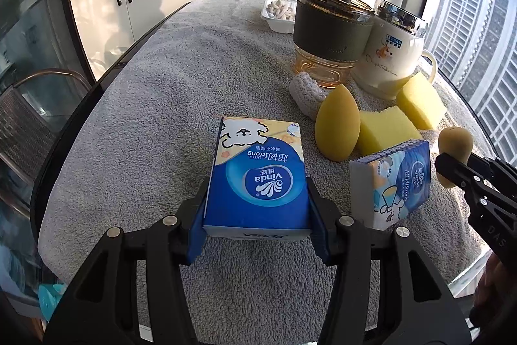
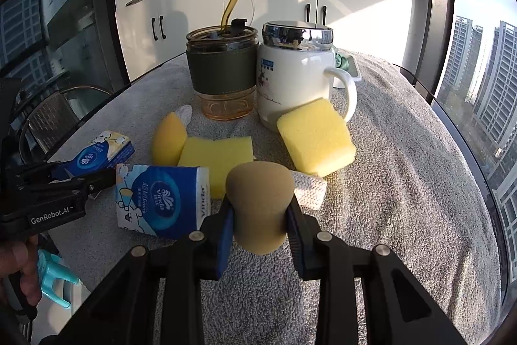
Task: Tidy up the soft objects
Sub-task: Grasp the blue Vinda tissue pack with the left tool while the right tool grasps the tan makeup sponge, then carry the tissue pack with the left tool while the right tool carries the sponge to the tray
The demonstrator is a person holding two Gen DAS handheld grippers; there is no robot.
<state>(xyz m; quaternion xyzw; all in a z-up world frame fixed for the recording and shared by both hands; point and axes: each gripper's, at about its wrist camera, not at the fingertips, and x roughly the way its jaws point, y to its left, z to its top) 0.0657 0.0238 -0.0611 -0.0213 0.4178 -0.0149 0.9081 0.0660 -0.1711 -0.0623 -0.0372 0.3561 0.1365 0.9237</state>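
My left gripper is shut on a blue Vinda tissue pack, held just above the grey towel; the pack also shows in the right wrist view. My right gripper is shut on a tan makeup sponge, seen from the left wrist view. A second tissue pack stands on edge between the grippers. Behind it lie a yellow egg-shaped sponge, two yellow block sponges and a white knitted cloth.
A glass cup with a dark sleeve and straw and a white lidded mug stand behind the sponges. A white tray of small pieces sits at the far edge. White cabinets stand beyond the table; windows lie to the right.
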